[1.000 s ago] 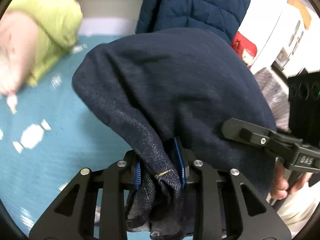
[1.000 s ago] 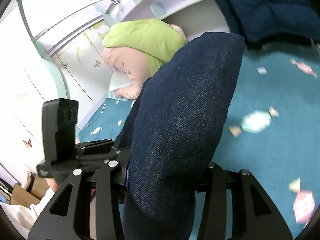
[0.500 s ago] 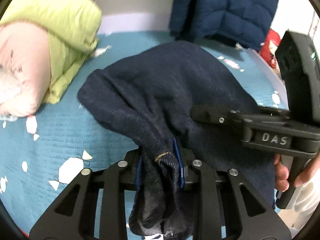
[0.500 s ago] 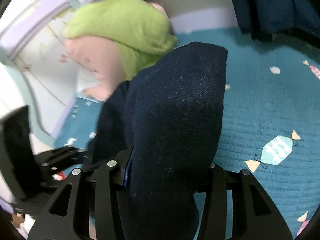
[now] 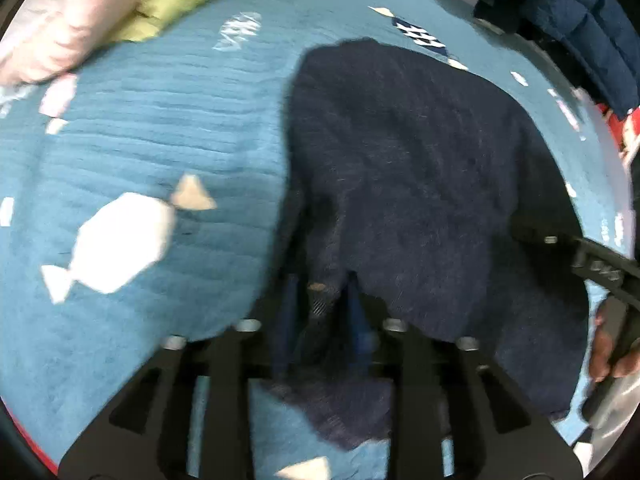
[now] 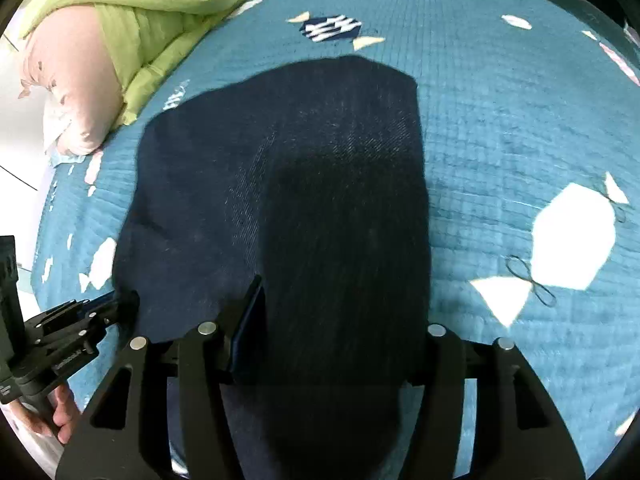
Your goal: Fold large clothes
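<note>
In the left wrist view the left gripper (image 5: 320, 308) sits at the bottom centre of the frame, pointing steeply down at a teal bedspread (image 5: 168, 128) printed with white candy shapes. Its jaws are opening, about halfway apart, and a bunched edge of the dark denim garment (image 5: 400, 168) with a small tan stitch mark lies between the blue pads (image 5: 356, 312). The picture is blurred, so whether the pads press on the cloth cannot be told. The garment spreads from the gripper up through the centre and right of the frame, lying on the bedspread. At the right edge the other gripper's black body and the hand (image 5: 608, 344) holding it show.

In the right wrist view the right gripper (image 6: 332, 320) is at the bottom centre, its jaws also opening and standing fairly wide. A broad fold of the same denim garment (image 6: 304, 184) fills the gap between the fingers; the left blue pad (image 6: 250, 328) lies against the cloth, the right one is hidden beneath it, and a firm grip cannot be confirmed. The garment lies flat on the bedspread (image 6: 500, 120) through the centre of the frame. A green quilt (image 6: 152, 12) and a pink pillow (image 6: 72, 92) lie in the upper left. The left gripper's body appears at the lower left.
</note>
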### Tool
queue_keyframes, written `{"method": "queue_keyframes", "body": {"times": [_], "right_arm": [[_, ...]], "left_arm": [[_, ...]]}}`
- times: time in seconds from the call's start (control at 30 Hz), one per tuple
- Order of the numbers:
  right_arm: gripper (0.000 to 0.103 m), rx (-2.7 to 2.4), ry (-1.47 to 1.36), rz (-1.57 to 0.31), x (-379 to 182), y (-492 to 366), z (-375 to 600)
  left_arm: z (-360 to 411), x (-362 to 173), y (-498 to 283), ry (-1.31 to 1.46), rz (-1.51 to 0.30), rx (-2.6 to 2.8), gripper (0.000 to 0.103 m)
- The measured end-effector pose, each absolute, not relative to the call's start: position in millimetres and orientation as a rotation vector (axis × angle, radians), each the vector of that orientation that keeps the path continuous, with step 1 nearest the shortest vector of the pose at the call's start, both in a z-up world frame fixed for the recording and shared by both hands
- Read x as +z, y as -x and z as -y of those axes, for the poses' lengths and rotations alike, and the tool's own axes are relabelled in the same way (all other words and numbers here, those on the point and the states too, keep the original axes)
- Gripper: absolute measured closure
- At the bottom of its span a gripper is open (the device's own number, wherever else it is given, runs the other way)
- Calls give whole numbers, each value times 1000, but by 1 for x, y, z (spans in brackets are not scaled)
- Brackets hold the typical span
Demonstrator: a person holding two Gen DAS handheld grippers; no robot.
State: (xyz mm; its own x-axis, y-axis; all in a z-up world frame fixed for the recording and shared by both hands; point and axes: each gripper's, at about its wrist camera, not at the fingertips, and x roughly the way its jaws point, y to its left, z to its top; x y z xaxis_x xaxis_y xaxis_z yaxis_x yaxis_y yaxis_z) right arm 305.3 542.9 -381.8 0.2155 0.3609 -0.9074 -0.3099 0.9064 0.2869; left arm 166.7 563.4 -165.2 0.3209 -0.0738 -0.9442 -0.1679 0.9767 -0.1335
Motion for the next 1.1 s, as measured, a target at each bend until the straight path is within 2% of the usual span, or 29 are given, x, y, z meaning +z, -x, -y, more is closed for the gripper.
{"method": "queue_keyframes", "body": {"times": [0.03,0.1,0.13,0.2,0.27,0.33,0.37,0.4,0.43,0.47,0.5,0.53,0.57,0.6,0.63,0.77,0.9,1.0,1.1], "right_arm": [[50,472,-45,-1268,-374,-304,-537],[50,474,-82,-1249,-359,-296,-526],[49,454,-110,-1194,-343,-291,-519],[39,437,-95,-1028,-306,-276,-511],[40,482,-66,-943,-288,-268,-514],[52,509,23,-954,-284,-264,-531],[71,510,49,-973,-288,-266,-539],[81,511,67,-1010,-297,-266,-545],[83,496,67,-1090,-314,-266,-549],[83,466,44,-1197,-337,-266,-550],[82,435,-11,-1299,-370,-263,-544],[82,400,-21,-1297,-391,-259,-537],[85,403,-31,-1261,-399,-255,-533],[85,417,-44,-1218,-402,-249,-530],[85,406,-21,-1198,-396,-240,-532],[83,444,69,-1203,-371,-207,-535],[83,457,-73,-1270,-375,-192,-517],[83,456,-76,-1265,-374,-182,-519],[81,494,-53,-1338,-378,-167,-529]], "left_arm": [[-565,-157,-162,199,-1230,80,47],[-571,-136,-150,94,-1177,165,32],[-570,-123,-144,45,-1142,201,32],[-570,-99,-136,31,-1083,225,32],[-569,-85,-136,76,-1049,186,32],[-560,-79,-141,141,-1015,98,32],[-554,-81,-144,159,-1014,70,32],[-545,-88,-149,172,-1033,44,33],[-538,-97,-152,191,-1069,21,36],[-531,-117,-154,218,-1154,-2,39],[-525,-134,-157,216,-1236,3,47],[-520,-157,-158,174,-1316,34,56],[-516,-183,-154,127,-1344,55,55],[-516,-189,-151,116,-1291,49,55],[-515,-190,-146,102,-1248,41,55],[-524,-181,-139,119,-1265,38,56],[-538,-186,-128,193,-1292,44,56],[-546,-192,-112,217,-1287,43,56],[-548,-190,-107,205,-1285,61,57]]}}
